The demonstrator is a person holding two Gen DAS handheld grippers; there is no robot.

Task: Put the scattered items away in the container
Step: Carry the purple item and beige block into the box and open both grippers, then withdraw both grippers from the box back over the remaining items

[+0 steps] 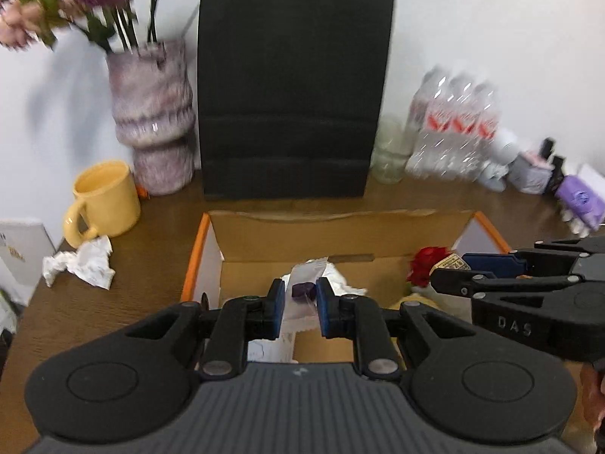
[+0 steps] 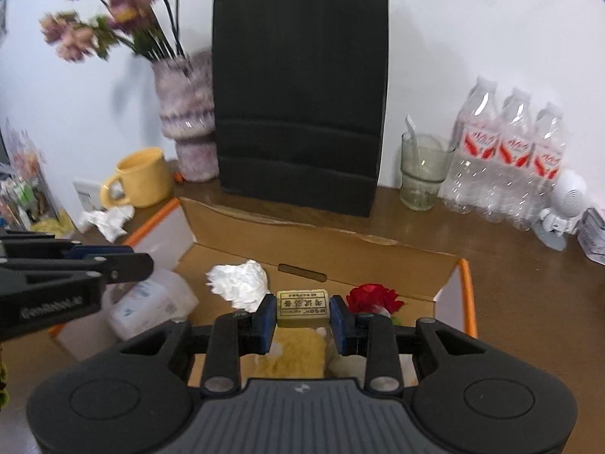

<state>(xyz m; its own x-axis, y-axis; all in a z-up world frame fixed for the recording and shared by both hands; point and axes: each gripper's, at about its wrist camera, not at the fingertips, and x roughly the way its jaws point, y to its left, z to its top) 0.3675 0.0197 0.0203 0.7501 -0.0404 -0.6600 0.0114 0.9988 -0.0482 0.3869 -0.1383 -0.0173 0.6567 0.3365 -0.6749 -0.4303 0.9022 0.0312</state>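
1. The right gripper (image 2: 301, 312) is closed on a small printed eraser (image 2: 301, 308), pads on its short ends, held above the cardboard box (image 2: 378, 261). The eraser looks light, stiff and easy to pinch.
2. The left gripper (image 1: 298, 304) hangs over the same box with a clear sachet (image 1: 304, 295) holding a purple piece between its pads; whether they grip it, I cannot tell. The sachet looks thin and slippery.
3. The box rim sits below both grippers; a crumpled paper (image 1: 81, 265) waits left of the box, beside the yellow mug (image 1: 104, 198).
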